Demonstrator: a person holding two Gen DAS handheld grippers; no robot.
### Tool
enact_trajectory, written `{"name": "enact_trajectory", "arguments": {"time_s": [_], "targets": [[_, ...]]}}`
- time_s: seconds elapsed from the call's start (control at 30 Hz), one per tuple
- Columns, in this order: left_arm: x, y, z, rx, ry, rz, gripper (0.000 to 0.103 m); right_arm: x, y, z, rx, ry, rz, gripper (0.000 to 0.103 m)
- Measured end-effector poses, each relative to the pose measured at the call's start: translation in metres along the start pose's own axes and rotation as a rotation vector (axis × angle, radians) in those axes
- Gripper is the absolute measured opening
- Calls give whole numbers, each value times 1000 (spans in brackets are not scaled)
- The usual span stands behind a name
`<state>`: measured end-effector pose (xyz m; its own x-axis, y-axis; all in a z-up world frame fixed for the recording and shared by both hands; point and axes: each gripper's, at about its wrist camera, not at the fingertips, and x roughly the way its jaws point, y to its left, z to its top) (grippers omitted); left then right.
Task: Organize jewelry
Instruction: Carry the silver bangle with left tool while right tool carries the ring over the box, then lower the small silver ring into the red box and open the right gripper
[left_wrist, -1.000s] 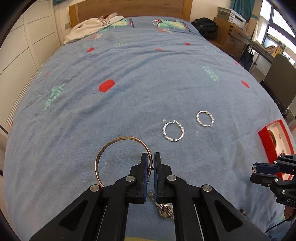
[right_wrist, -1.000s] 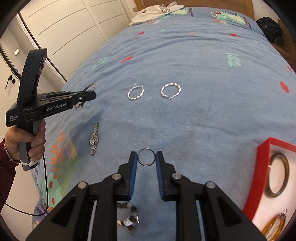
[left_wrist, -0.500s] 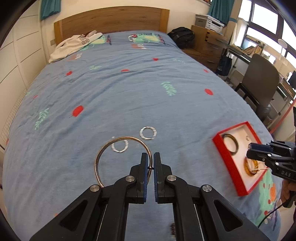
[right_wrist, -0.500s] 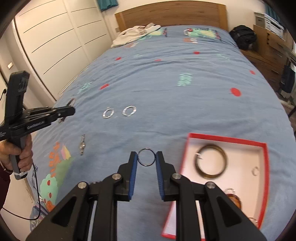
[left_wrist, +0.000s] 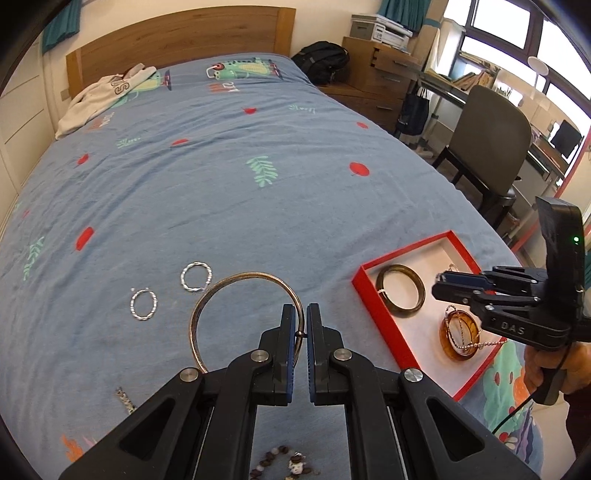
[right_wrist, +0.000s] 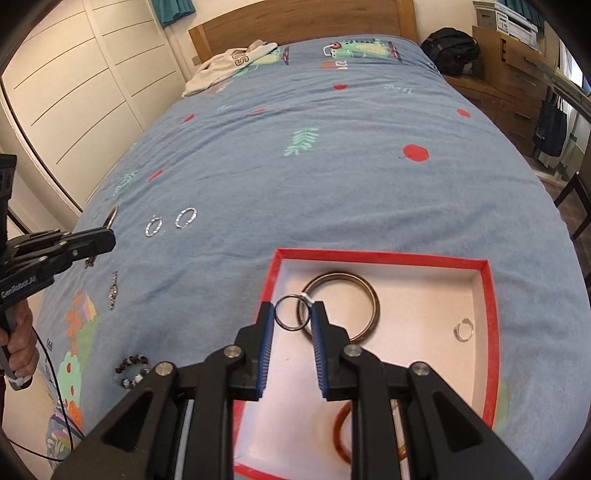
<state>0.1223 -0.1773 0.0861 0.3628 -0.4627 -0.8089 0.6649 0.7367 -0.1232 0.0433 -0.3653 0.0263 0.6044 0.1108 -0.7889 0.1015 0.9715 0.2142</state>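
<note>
The right gripper (right_wrist: 292, 315) is clamping a small ring (right_wrist: 292, 312) directly above the red box (right_wrist: 491, 332), which is lying just beneath its fingers. The left gripper (left_wrist: 305, 325), pinching a thin bangle (left_wrist: 236, 295), is hanging off to the box's left, farther away

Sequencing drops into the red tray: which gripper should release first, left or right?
Right. The right gripper holds its small ring over the red tray; the left gripper with the bangle is beside it, over the bedspread.

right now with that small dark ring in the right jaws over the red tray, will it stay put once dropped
The small dark ring looks rigid and light, a thin hoop. Dropped on edge it could roll, though the red tray has raised walls that would likely stop it. It might clink against the dark bangle below.
</note>
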Motion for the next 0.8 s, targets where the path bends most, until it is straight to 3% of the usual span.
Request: {"name": "enact_trajectory", "arguments": {"time_s": [0.43,0.8], "targets": [[30,-19,2,1,51,-9,6,39,-28,-2,59,55,11,20],[33,-53,4,21,58,-29,6,28,-38,-3,71,32,49,20]]}}
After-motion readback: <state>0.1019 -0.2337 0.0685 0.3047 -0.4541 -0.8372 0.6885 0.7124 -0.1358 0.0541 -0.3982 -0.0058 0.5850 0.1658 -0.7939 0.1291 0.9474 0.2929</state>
